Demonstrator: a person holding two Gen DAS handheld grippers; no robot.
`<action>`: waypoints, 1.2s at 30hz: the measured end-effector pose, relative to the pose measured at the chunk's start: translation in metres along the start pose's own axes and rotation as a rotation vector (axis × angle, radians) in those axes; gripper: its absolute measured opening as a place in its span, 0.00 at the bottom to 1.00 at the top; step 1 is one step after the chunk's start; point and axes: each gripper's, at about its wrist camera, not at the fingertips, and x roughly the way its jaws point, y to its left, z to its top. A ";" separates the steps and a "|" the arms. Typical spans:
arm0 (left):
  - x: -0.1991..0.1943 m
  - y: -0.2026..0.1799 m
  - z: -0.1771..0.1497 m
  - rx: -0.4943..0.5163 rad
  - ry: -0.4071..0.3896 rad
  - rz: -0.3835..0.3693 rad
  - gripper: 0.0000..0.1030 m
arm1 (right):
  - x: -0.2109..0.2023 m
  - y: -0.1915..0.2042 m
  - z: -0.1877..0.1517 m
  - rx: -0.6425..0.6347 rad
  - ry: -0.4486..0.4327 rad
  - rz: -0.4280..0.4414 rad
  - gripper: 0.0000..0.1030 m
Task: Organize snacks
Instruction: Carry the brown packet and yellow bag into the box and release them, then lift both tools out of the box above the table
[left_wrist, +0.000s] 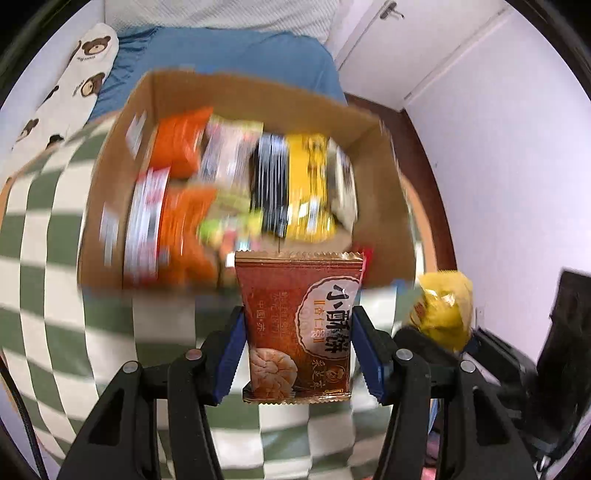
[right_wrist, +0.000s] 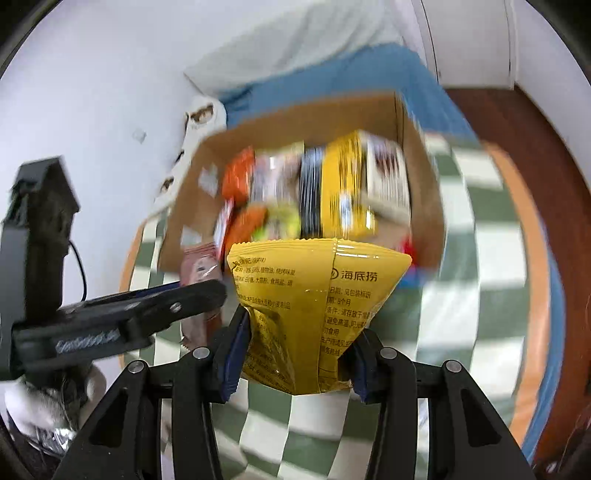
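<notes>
My left gripper (left_wrist: 297, 334) is shut on a brown pastry packet (left_wrist: 295, 325), held upright above the checked cloth. My right gripper (right_wrist: 295, 339) is shut on a yellow snack bag (right_wrist: 310, 314), pinched at its lower part. In the left wrist view the yellow snack bag (left_wrist: 443, 310) shows at the right; in the right wrist view the left gripper (right_wrist: 199, 295) and the brown pastry packet (right_wrist: 199, 266) show at the left. Beyond both stands an open cardboard box (left_wrist: 236, 92) with several snack packs, orange (left_wrist: 181, 147), yellow (left_wrist: 306, 184) and others, blurred.
The cardboard box (right_wrist: 421, 192) sits on a green and white checked cloth (left_wrist: 40, 240) over a round table. A blue bed (left_wrist: 229, 51) and a bear-print pillow (left_wrist: 74, 85) lie behind it. White walls and a dark wood floor (right_wrist: 517, 133) are at the right.
</notes>
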 end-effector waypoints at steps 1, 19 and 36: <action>0.002 0.001 0.018 -0.003 0.005 -0.005 0.52 | -0.002 0.000 0.015 -0.010 -0.011 -0.012 0.48; 0.108 0.023 0.094 -0.013 0.225 0.098 0.83 | 0.131 -0.051 0.071 -0.022 0.194 -0.185 0.94; 0.048 0.038 0.066 0.036 0.014 0.189 0.89 | 0.100 -0.051 0.059 -0.026 0.144 -0.270 0.94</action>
